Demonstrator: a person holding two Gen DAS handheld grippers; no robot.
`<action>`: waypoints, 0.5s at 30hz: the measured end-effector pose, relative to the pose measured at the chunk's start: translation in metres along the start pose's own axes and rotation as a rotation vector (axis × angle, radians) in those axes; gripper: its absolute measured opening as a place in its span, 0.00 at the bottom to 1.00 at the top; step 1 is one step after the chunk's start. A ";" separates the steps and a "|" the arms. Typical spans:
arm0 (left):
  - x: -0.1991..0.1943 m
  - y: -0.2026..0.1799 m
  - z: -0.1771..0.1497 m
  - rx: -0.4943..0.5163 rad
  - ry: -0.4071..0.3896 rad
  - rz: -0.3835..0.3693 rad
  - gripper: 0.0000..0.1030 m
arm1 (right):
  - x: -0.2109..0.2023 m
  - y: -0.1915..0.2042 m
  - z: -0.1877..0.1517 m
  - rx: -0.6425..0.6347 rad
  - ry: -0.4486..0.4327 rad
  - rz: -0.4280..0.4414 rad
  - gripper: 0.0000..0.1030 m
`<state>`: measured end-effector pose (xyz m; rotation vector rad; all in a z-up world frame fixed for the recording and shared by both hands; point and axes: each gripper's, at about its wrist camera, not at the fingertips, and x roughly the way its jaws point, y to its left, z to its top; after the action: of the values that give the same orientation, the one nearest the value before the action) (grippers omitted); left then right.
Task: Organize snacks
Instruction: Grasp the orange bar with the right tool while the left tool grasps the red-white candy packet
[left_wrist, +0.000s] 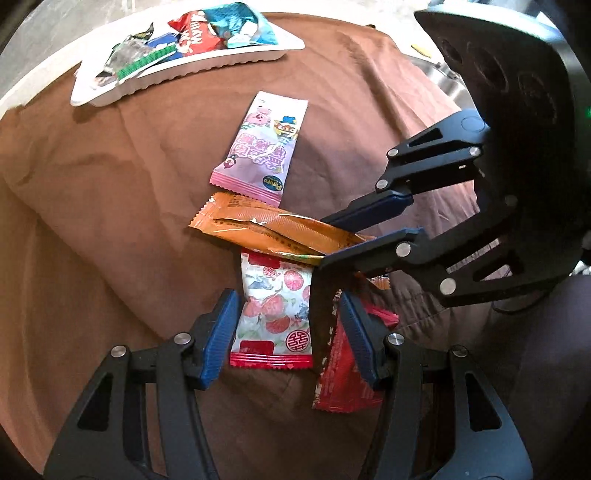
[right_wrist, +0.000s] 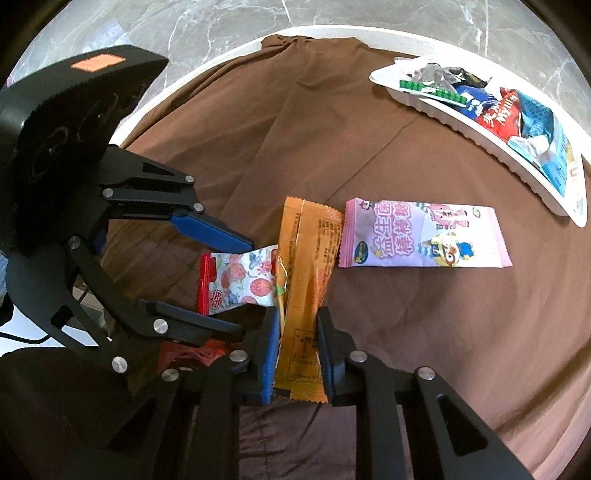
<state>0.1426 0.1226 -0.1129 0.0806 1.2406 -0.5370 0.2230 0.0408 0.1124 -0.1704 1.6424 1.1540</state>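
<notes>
We have the right gripper (right_wrist: 297, 354) clamped on the near end of the orange snack packet (right_wrist: 306, 258), its two blue pads pressed flat against the film on either side, while the left gripper (left_wrist: 284, 332) stands apart, its fingers straddling the strawberry-print candy packet (left_wrist: 275, 310) without touching it. The orange packet lies across the middle of the desk (left_wrist: 92, 206), which is draped in a brown cloth, overlapping the top end of the strawberry packet and just short of the pink lollipop packet (left_wrist: 262, 147) that lies further toward the far edge. A red packet (left_wrist: 343, 373) sits partly under the left gripper's right finger. The white tray (left_wrist: 177, 74) near the far edge already carries several wrapped snacks. We judge these packets to be light, thin and crinkly, with glossy film that slips easily and contents that may crush, so a hold on the flat crimped end seal or across the narrow width suits them better than a squeeze on the body. Held by one end, the orange packet will likely droop and could drag the strawberry packet beneath it, so we would lift it clear first.
</notes>
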 end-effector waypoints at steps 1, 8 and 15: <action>0.001 -0.001 0.000 0.017 0.003 0.005 0.53 | -0.001 0.000 0.000 0.003 -0.005 0.000 0.21; 0.001 0.003 -0.001 0.024 -0.003 0.029 0.33 | -0.015 -0.010 -0.010 0.032 -0.029 0.007 0.21; -0.002 0.004 -0.001 0.035 -0.004 0.066 0.32 | -0.021 -0.014 -0.013 0.061 -0.042 0.013 0.21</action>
<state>0.1431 0.1273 -0.1128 0.1499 1.2210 -0.5012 0.2315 0.0157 0.1204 -0.0960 1.6412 1.1082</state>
